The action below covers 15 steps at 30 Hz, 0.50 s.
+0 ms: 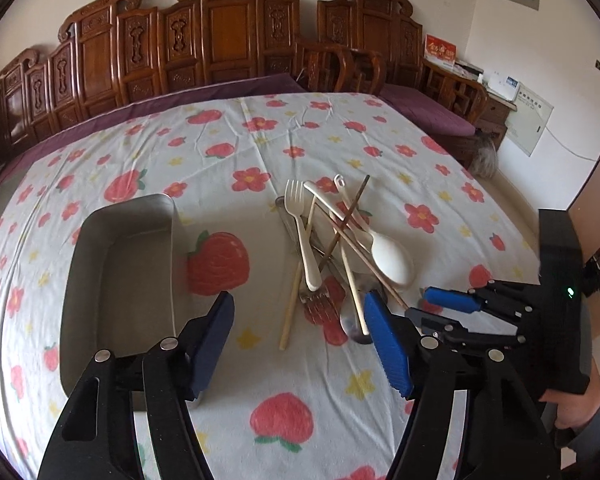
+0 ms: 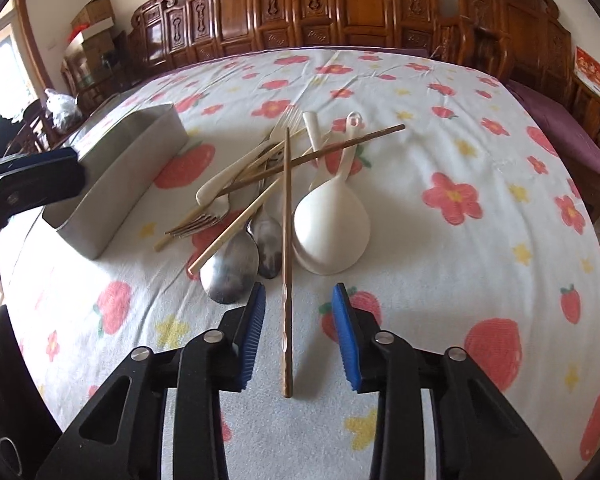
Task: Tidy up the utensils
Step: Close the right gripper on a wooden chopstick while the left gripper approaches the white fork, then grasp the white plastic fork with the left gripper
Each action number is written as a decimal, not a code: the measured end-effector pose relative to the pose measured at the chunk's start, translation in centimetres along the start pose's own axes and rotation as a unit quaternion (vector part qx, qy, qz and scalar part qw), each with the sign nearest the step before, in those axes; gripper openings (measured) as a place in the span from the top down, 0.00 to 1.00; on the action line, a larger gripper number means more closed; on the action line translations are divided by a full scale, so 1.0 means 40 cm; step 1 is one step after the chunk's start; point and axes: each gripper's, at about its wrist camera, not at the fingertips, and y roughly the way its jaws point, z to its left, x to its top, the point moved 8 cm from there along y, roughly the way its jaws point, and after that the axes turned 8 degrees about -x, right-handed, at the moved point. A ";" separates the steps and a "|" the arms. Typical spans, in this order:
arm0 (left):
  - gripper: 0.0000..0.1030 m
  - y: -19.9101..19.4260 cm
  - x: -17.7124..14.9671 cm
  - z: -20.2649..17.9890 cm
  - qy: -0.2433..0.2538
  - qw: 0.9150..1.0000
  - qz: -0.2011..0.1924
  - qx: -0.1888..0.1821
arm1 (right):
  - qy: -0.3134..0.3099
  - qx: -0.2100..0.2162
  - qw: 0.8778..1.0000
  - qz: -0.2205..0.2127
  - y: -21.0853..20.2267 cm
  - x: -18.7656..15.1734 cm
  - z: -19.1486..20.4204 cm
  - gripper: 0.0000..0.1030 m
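Closing on that brown chopstick point(image 2: 287, 280) looks risky — its far end lies across the utensil pile point(image 2: 260, 200), so lifting could drag the crossed chopstick point(image 2: 320, 152) and forks along. The right gripper point(image 2: 299, 334) straddles it, pads not touching yet. Only the left view shows the metal tray point(image 1: 120, 272) is empty, with the left gripper point(image 1: 304, 344) half open, holding nothing.

Left gripper point(image 1: 300, 320) jaws apart over floral tabletop point(image 1: 260, 152); metal tray point(image 1: 120, 264) left, utensil pile point(image 1: 332, 248) right.
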 end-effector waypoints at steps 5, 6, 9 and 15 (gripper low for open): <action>0.39 0.056 -0.006 0.008 -0.002 1.000 0.027 -0.002 | -0.019 -0.011 1.000 0.008 0.020 -0.007 0.008 0.82; 0.42 0.067 -0.008 0.011 -0.007 0.999 0.033 -0.005 | -0.016 -0.008 1.000 0.011 0.020 -0.005 0.006 0.91; 0.44 0.095 -0.006 0.022 -0.020 0.999 0.043 -0.012 | -0.019 -0.012 1.000 0.010 0.012 -0.005 -0.004 0.94; 0.63 0.152 0.008 0.025 -0.025 0.998 0.063 -0.012 | 0.012 0.003 1.000 -0.024 -0.051 0.037 -0.041 0.94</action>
